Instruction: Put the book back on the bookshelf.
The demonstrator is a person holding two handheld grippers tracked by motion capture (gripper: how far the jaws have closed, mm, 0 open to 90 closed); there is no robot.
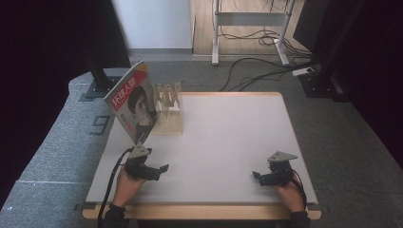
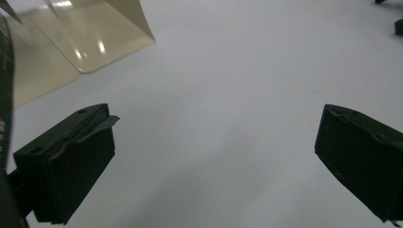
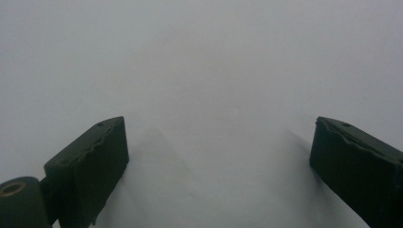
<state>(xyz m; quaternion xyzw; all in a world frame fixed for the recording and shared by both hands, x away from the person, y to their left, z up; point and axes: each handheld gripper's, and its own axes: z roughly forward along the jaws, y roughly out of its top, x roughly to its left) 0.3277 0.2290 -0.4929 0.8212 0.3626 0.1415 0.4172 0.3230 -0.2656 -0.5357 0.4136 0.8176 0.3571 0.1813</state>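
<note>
At the near edge of the table, left gripper and right gripper rest with jaws spread, holding nothing. Farther left, a magazine leans tilted against the beige file rack. Judged step: approach; next, the left gripper must reach the magazine's edge.

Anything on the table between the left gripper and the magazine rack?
Only the magazine, leaning against the rack just beyond the left gripper. In the left gripper view, the table ahead is bare up to the rack's base.
</note>
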